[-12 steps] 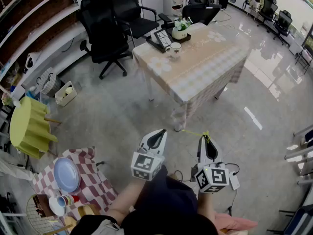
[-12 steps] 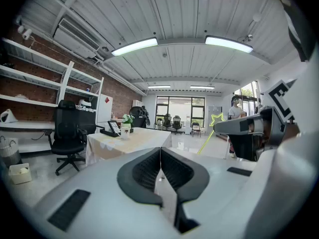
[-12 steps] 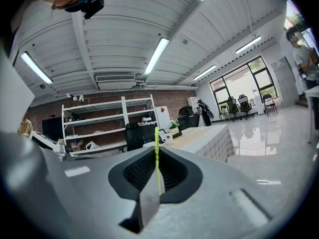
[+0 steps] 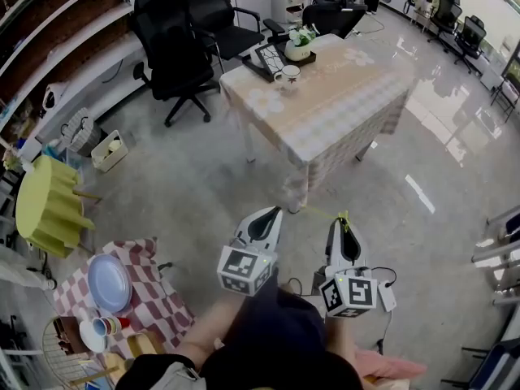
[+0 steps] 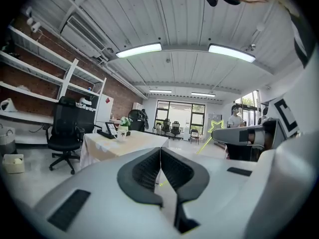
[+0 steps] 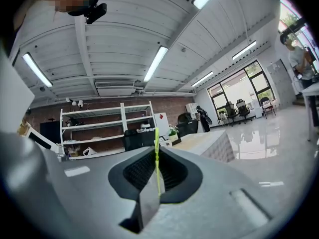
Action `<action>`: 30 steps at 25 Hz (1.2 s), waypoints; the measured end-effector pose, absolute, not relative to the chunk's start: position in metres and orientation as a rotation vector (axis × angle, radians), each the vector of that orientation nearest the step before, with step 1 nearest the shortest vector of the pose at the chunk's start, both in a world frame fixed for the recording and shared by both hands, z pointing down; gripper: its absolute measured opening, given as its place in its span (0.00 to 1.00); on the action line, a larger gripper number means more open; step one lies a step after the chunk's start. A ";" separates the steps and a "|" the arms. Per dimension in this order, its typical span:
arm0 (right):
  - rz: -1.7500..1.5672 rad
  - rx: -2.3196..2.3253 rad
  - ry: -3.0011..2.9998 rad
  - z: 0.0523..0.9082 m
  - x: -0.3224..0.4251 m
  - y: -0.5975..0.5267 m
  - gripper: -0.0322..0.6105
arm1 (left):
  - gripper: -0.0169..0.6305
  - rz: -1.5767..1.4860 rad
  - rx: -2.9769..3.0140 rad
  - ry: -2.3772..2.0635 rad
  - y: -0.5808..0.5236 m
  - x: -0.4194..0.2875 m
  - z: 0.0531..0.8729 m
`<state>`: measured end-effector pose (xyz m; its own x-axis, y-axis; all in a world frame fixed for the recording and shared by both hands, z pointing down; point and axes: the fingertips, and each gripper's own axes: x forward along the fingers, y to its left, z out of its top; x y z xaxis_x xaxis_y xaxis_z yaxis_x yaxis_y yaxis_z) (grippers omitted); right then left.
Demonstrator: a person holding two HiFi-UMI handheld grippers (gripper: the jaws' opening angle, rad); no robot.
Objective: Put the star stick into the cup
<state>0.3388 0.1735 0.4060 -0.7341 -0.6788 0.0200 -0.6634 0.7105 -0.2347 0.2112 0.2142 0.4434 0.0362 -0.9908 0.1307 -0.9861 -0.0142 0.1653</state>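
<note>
Well short of table [image 4: 341,96]: right gripper [image 4: 342,227] clenched on star stick [image 4: 323,215], likely securing it for carry to cup [image 4: 288,75]; left gripper [image 4: 266,218] closed, empty, idle.

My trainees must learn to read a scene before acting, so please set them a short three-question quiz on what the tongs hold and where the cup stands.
1. True or false: the right tongs are shut on the star stick.
2. Pick one: the white cup stands A) on the flowered table, near the potted plant; B) on the floor; C) on a chair.
3. Fill in: the left tongs are shut and hold ___.

Key: 1 true; 2 A; 3 nothing.
</note>
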 end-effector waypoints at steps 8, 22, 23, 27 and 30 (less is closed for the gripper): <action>-0.362 -1.112 2.829 0.408 0.328 0.166 0.08 | 0.05 -0.054 2.097 -2.026 0.208 0.207 0.443; -0.348 -1.121 2.821 0.397 0.283 0.135 0.08 | 0.05 -0.076 2.108 -2.007 0.177 0.165 0.440; -0.346 -1.122 2.822 0.397 0.280 0.132 0.08 | 0.05 -0.079 2.107 -2.006 0.174 0.162 0.440; -0.334 -1.137 2.824 0.396 0.266 0.118 0.08 | 0.05 -0.086 2.110 -1.994 0.163 0.148 0.441; -0.341 -1.137 2.819 0.396 0.254 0.105 0.08 | 0.05 -0.089 2.112 -1.989 0.154 0.136 0.440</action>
